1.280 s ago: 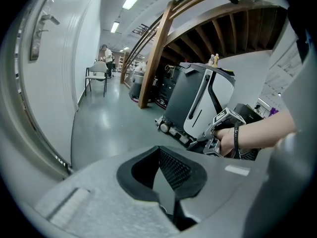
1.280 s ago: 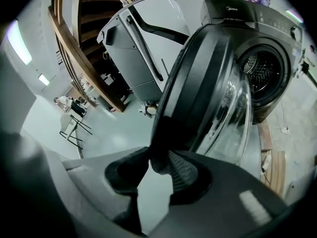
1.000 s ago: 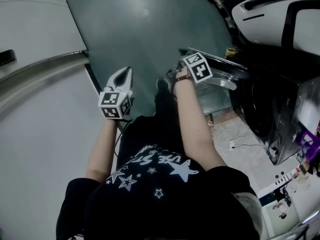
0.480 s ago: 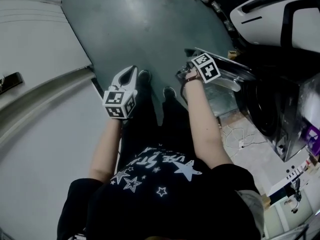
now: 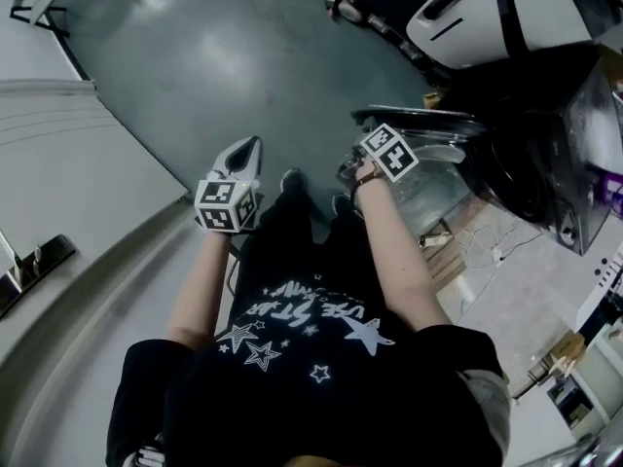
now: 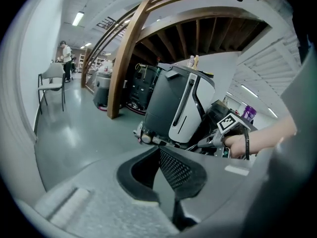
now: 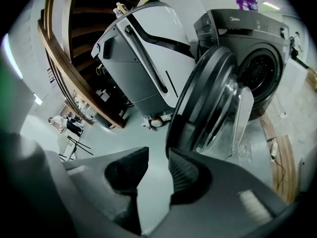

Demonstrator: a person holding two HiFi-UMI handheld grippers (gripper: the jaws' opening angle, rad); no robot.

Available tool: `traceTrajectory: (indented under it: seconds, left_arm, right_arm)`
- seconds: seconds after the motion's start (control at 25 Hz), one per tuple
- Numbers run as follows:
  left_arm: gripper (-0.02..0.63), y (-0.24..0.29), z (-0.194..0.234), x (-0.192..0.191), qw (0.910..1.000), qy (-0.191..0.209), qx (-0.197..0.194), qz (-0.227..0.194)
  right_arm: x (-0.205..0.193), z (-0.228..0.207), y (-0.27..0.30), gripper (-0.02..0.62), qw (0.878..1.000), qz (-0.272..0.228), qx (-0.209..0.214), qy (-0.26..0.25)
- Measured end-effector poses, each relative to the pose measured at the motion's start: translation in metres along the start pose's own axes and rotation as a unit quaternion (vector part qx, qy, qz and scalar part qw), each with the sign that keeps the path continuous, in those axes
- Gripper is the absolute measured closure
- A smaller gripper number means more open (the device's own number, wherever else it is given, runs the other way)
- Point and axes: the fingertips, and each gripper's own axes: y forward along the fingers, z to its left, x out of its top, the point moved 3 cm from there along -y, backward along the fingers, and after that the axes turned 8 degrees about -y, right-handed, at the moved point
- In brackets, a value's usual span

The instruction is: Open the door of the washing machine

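Observation:
The dark washing machine [image 7: 257, 58] stands at the right, its drum [image 5: 526, 178] exposed. Its round door [image 7: 208, 103] hangs swung out, the glass bowl facing the drum. My right gripper [image 7: 158, 155] is at the door's outer rim [image 5: 409, 117]. Its jaws are opening, and only floor shows between the pads. The rim sits just past the right fingertip [image 7: 174, 155]. In the head view the right gripper [image 5: 352, 171] is under its marker cube. My left gripper [image 5: 245, 154] hangs over bare floor to the left, tips together, holding nothing. It is also seen as the left gripper [image 6: 158, 150].
A white and black appliance [image 5: 487, 8] stands beside the washer. Cables and boards [image 5: 467, 251] lie on the floor below the door. A pale curved wall [image 5: 78, 183] runs along the left. Curved wooden beams [image 6: 129, 48], a chair [image 6: 52, 81] and a person [image 6: 64, 53] are farther off.
The left gripper has swung sideways and slightly up over the floor. The right gripper has lifted a little at the door's rim. The head view has turned, showing more floor.

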Motion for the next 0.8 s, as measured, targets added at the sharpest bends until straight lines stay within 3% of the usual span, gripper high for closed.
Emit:
traceTrajectory:
  seconds: [0.12,0.32,0.52,0.8]
  left_arm:
    - [0.595,0.009,0.004,0.019,0.9992,0.028,-0.027,0.006]
    - [0.595,0.023,-0.019,0.032,0.9942,0.070,-0.076,0.027]
    - [0.595,0.032,-0.067,0.037,0.9869,0.095,-0.127,0.030]
    - [0.595,0.026,-0.148,0.037,0.9738,0.130,-0.186,0.018]
  right_arm:
    - [0.005,0.005,-0.026,0.465,1.000,-0.025,0.000,-0.009]
    - [0.025,-0.015,-0.078,0.523,0.997,-0.069,-0.006,-0.042]
    - [0.051,-0.059,-0.136,0.589,0.989,-0.140,-0.015,-0.042]
    - [0.064,-0.101,-0.214,0.591,0.972,-0.199,-0.039,-0.122]
